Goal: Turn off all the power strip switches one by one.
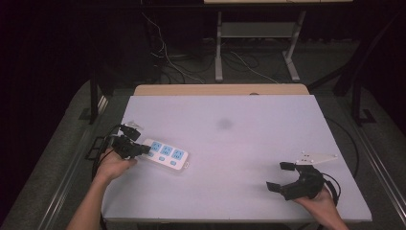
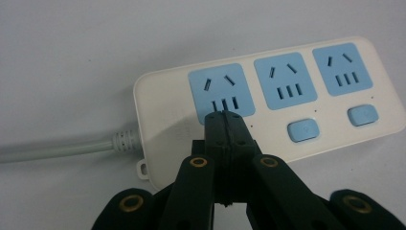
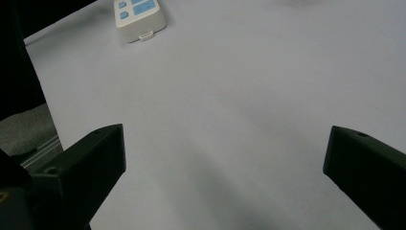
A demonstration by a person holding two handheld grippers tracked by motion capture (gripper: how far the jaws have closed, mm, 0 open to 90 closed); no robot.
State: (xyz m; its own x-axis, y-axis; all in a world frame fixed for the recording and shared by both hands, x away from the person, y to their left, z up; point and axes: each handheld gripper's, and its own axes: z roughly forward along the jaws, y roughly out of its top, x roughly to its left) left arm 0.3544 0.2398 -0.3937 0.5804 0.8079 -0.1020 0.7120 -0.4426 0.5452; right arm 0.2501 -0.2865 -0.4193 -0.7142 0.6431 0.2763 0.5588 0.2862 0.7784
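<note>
My left tongs (image 2: 225, 114) have the jaws pressed fully together, with nothing between them. Their joined tip is over the strip (image 2: 268, 103), at the lower edge of its first blue socket (image 2: 220, 90), the one nearest the cable (image 2: 57, 148). I cannot tell if the tip touches the plastic or only hovers just above it. In the high view the left tongs (image 1: 142, 149) are at the strip's (image 1: 166, 154) left end, and my left hand (image 1: 114, 166) is behind them, near the left edge of the desk (image 1: 239, 120).

My right tongs (image 3: 225, 158) are wide open and hold nothing; between the two jaws I see only bare desk. In the high view the right tongs (image 1: 280, 176) are near the front right corner of the desk, well apart from the strip, with my right hand (image 1: 318, 201) at the front edge.

The strip is white, with three blue sockets and two blue buttons (image 2: 302, 130) that I can see. It lies flat in the left part of the desk, a little slanted. In the right gripper view its far end (image 3: 140, 15) is at the top.

The desk top is pale and plain, with one faint dark spot (image 1: 224, 124) near the middle. Its wooden back edge (image 1: 220, 89) shows behind. The room is dark; grey floor, loose cables (image 1: 167, 62) and metal legs (image 1: 219, 48) are behind the desk.
</note>
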